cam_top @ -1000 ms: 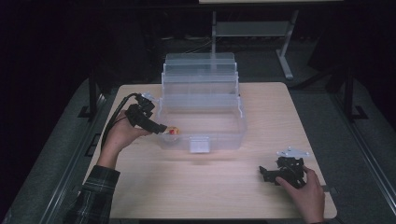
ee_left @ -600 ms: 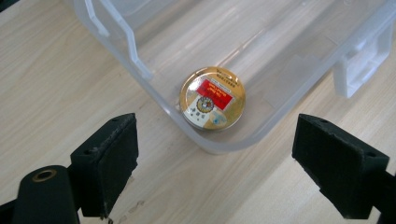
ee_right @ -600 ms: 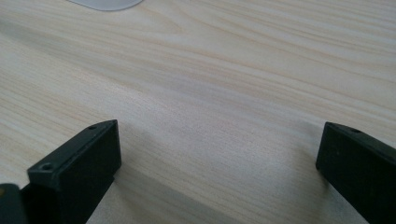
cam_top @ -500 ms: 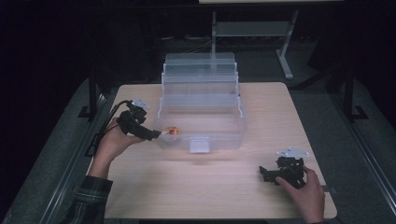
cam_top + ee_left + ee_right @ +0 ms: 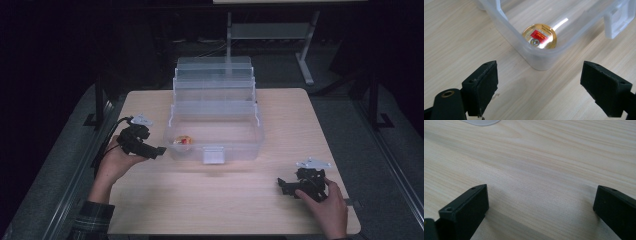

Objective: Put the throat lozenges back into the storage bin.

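Here the round gold tin (image 5: 539,36) with its red label lies flat on the floor of the clear plastic box (image 5: 250,135), tucked into the near left corner, just behind the box wall. The left tongs (image 5: 159,151) sit outside that corner, just above the desk (image 5: 210,200), with their jaws wide apart and nothing between them. The right tongs (image 5: 281,186) rest low over bare wood near the front right of the desk, well apart from the box, and their jaws are also spread and empty. The main risk, as I judge it, lies in how close the left tongs are to the box: a careless sweep could knock the light wall, slide the whole box across the desk and send the tin skidding out of its corner. The stepped trays (image 5: 214,80) stand raised at the back, so a hard bump might rattle or tip them too. The front latch (image 5: 213,155) hangs loose and could catch a jaw passing by.
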Action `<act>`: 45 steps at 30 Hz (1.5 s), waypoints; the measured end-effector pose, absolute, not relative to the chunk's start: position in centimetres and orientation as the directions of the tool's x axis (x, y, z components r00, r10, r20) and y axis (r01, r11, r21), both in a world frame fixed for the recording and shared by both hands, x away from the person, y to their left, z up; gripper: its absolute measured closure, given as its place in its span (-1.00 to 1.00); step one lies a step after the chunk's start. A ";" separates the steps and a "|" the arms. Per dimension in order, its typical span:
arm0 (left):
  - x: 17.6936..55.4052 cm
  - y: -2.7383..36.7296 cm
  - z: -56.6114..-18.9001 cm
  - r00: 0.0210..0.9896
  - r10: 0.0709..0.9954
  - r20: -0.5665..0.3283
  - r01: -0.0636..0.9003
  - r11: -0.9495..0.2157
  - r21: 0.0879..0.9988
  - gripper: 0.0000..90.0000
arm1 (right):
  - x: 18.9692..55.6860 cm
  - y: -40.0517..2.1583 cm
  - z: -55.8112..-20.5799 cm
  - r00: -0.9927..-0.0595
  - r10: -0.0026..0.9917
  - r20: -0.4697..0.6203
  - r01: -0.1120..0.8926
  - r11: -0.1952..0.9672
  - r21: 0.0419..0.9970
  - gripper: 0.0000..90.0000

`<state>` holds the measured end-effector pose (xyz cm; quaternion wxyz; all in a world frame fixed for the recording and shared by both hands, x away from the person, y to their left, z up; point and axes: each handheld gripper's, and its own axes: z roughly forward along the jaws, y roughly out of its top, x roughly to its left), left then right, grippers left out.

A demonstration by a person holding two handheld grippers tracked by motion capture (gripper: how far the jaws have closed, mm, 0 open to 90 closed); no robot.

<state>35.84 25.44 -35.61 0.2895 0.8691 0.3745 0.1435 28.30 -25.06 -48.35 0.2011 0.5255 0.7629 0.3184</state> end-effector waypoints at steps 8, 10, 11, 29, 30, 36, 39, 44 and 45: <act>34.5 26.4 -36.9 0.666 0.746 0.032 0.566 -0.532 0.630 -0.69 | 28.3 -25.1 -48.4 -0.366 0.930 0.027 0.674 0.245 0.697 -1.00; 34.2 26.6 -37.2 0.663 0.748 0.030 0.565 -0.527 0.634 -0.69 | 28.3 -25.1 -48.4 -0.366 0.930 0.027 0.674 0.245 0.697 -1.00; 34.1 26.8 -37.3 0.665 0.746 0.034 0.560 -0.528 0.638 -0.69 | 28.3 -25.1 -48.4 -0.366 0.930 0.027 0.674 0.245 0.697 -1.00; 31.1 28.8 -39.8 0.637 0.770 0.046 0.526 -0.477 0.705 -0.69 | 28.3 -25.1 -48.4 -0.366 0.930 0.027 0.674 0.245 0.697 -1.00; 31.0 28.9 -39.9 0.633 0.773 0.046 0.526 -0.473 0.706 -0.69 | 28.3 -25.1 -48.4 -0.366 0.930 0.027 0.674 0.245 0.697 -1.00; 29.9 29.5 -41.1 0.623 0.780 0.060 0.523 -0.473 0.709 -0.69 | 28.3 -25.1 -48.4 -0.366 0.930 0.027 0.674 0.245 0.697 -1.00; 29.4 29.9 -41.7 0.617 0.784 0.064 0.526 -0.472 0.707 -0.69 | 28.3 -25.1 -48.4 -0.366 0.930 0.027 0.674 0.245 0.697 -1.00; 28.5 30.5 -42.6 0.604 0.794 0.063 0.542 -0.467 0.699 -0.69 | 28.3 -25.1 -48.4 -0.366 0.930 0.027 0.674 0.245 0.697 -1.00; 28.3 30.6 -42.8 0.604 0.795 0.064 0.543 -0.468 0.697 -0.69 | 28.3 -25.1 -48.4 -0.366 0.930 0.027 0.674 0.245 0.697 -1.00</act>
